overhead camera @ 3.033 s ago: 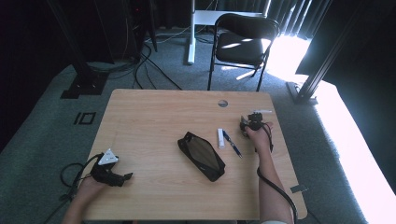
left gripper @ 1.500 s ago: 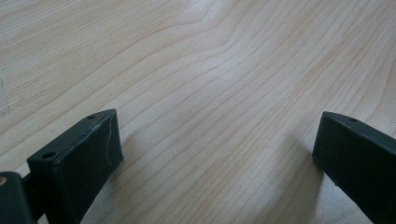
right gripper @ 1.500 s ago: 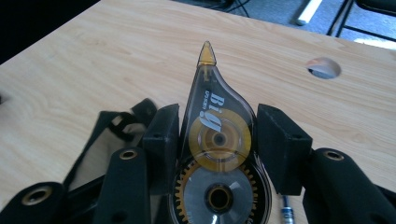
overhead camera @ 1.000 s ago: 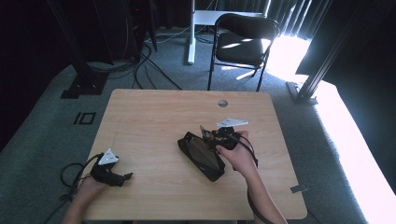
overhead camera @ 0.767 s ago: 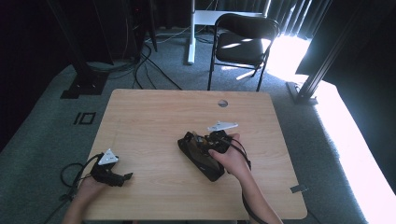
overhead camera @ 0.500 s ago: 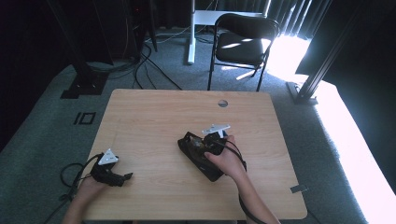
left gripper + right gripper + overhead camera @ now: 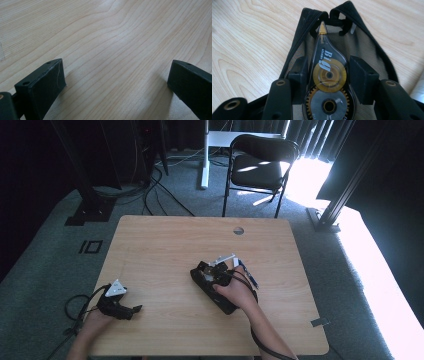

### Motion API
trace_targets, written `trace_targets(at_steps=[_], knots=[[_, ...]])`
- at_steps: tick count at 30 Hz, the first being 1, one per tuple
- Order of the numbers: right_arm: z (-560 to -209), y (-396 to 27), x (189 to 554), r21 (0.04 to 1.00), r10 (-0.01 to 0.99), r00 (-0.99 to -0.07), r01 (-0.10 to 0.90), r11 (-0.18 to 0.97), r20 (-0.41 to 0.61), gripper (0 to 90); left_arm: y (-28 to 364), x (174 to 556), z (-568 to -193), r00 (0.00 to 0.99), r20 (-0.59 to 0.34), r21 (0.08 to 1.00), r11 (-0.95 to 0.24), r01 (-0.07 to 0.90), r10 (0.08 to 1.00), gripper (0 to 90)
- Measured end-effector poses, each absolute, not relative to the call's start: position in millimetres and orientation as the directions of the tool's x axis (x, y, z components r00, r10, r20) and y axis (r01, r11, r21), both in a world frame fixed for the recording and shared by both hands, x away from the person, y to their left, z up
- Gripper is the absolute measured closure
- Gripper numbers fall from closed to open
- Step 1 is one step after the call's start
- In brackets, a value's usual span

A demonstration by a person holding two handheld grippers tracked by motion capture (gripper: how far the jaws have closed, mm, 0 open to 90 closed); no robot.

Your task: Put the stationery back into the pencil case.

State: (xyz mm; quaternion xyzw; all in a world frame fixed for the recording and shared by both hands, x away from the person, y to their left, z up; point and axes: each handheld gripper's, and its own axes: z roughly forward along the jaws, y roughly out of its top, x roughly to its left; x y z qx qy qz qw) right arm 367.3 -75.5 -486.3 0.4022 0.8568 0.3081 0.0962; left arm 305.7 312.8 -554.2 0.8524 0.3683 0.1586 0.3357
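Note:
A black zip pouch [image 7: 223, 296] lies open in the middle of the wooden table [image 7: 165, 245]. In the right gripper view its mesh lining [image 7: 367, 50] shows between the parted zipper edges. My right gripper [image 7: 212, 272] hangs over the pouch's far end, shut on a clear correction tape roller [image 7: 328, 75] whose tip points into the opening. My left gripper [image 7: 131, 310] rests near the front left edge, and its jaws [image 7: 115, 82] stand open over bare wood.
A blue pen [image 7: 252, 279] and a small white item [image 7: 235, 262] lie just right of the pouch. A round cable hole [image 7: 238, 230] sits near the far edge. A black chair [image 7: 260, 165] stands beyond the table, in sun glare.
My right gripper has moved left and down from beside the pen onto the pouch's open end, carrying the tape roller. The left gripper has stayed in place.

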Motion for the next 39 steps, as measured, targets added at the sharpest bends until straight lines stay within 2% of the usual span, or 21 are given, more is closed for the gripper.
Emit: trace_targets(at_steps=[21,28,39], knots=[[-499,-63,376,0.520,0.744,-0.666,0.652,0.551,0.046,50.3,313,306,-554,0.678,0.024,0.689,-0.504,0.521,0.734,1.6],[-494,-64,376,0.538,0.741,-0.669,0.644,0.543,0.053,49.3,313,306,-554,0.679,0.024,0.689,-0.504,0.521,0.734,1.6],[-467,-79,370,0.609,0.733,-0.674,0.619,0.496,0.088,49.3,313,306,-554,0.679,0.023,0.689,-0.504,0.521,0.734,1.6]])
